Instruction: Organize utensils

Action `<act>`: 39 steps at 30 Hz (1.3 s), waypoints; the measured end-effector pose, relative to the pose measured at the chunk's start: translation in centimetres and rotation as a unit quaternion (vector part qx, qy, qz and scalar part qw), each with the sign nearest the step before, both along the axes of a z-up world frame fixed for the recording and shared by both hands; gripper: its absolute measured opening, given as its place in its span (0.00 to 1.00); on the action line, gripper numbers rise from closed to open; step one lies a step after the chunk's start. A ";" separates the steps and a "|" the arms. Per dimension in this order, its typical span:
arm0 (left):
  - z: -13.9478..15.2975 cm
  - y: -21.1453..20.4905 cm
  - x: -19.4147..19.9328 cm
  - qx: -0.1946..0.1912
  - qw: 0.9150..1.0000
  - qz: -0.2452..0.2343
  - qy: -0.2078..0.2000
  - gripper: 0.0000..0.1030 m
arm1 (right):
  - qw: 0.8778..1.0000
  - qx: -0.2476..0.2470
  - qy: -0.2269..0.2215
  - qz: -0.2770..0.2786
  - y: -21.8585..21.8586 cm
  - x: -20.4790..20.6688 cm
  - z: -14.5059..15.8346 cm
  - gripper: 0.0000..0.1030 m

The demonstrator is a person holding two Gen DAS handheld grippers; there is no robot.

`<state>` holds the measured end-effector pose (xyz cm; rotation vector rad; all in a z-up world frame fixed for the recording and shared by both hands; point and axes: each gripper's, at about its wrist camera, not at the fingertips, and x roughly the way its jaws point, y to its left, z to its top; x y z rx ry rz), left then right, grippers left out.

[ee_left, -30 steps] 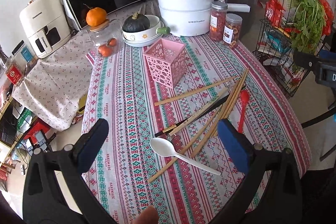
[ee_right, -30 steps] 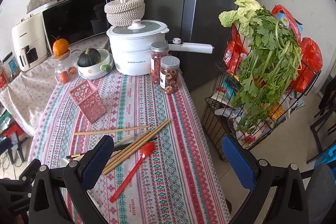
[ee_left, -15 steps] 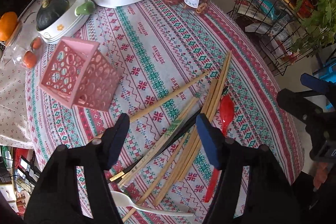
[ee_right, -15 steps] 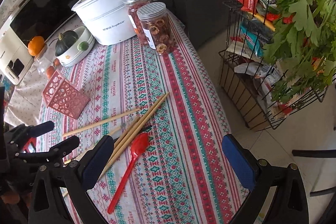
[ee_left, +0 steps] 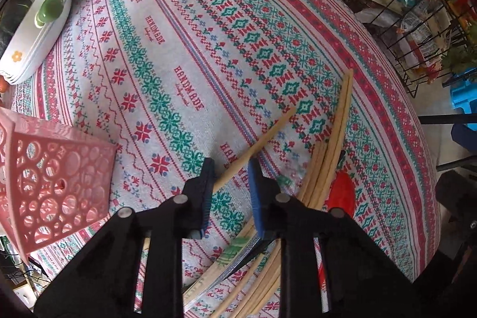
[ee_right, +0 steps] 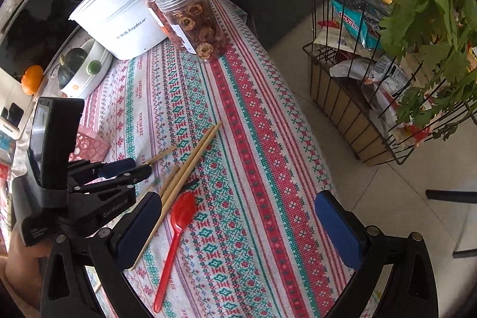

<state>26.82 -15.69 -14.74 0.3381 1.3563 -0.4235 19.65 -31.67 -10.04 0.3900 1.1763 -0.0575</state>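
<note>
The left gripper (ee_left: 229,169) points steeply down at the tablecloth (ee_left: 184,55), its jaws narrowed around a single chopstick (ee_left: 262,139) — they have just been closing, and the stick runs between the blue pads (ee_left: 253,184) out toward 1 o'clock. Whether the pads already press on it cannot be told; a thin gap seems to remain on either side. In the right wrist view the same gripper (ee_right: 131,166) sits at 9 o'clock with the stick's tip (ee_right: 164,154) poking out past its fingers.

Just right of the jaws, at 4 o'clock in the left view, lies the bundle of chopsticks (ee_left: 331,145), long and pale, fanned toward 12. The red spoon (ee_left: 342,192) shows partly behind them. A dark chopstick (ee_left: 247,258) and a green-banded one (ee_left: 232,252) lie under the gripper frame at 6 o'clock. The pink holder (ee_left: 50,178) stands at 9 o'clock, well apart from the sticks.

The right gripper (ee_right: 238,216) hangs above the cloth with jaws spread wide and nothing between them — the red spoon (ee_right: 176,234) lies just inside its left pad (ee_right: 140,225), and two chopsticks (ee_right: 193,157) run up toward 12. The white pot (ee_right: 119,23) and two jars (ee_right: 190,17) stand at 11 o'clock, the wire rack (ee_right: 357,97) at 2.
</note>
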 end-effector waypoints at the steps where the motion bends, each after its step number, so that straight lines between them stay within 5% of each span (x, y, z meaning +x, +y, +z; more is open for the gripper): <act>1: 0.2 0.4 0.0 -0.002 1.000 0.006 0.000 0.16 | 1.000 -0.001 0.002 -0.001 -0.1 0.0 -0.1 1.00; 6: 1.7 2.5 -1.9 0.015 0.999 0.021 -0.029 0.07 | 1.000 0.002 0.001 -0.010 -0.6 -0.1 -0.2 1.00; 20: 11.2 12.3 -10.9 -0.104 0.986 0.049 -0.117 0.07 | 0.997 0.069 0.005 -0.018 -0.4 0.7 -1.7 0.96; 25: 11.5 14.6 -13.3 -0.131 0.979 0.074 -0.135 0.07 | 0.995 0.100 0.001 0.029 3.2 1.1 -1.5 0.82; 32: 13.2 17.9 -15.4 -0.176 0.961 0.120 -0.178 0.07 | 0.985 0.102 0.002 0.141 11.2 1.9 -2.1 0.50; 39: 13.5 19.9 -16.3 -0.191 0.955 0.128 -0.185 0.07 | 0.977 0.031 -0.007 0.210 16.8 3.0 -3.2 0.29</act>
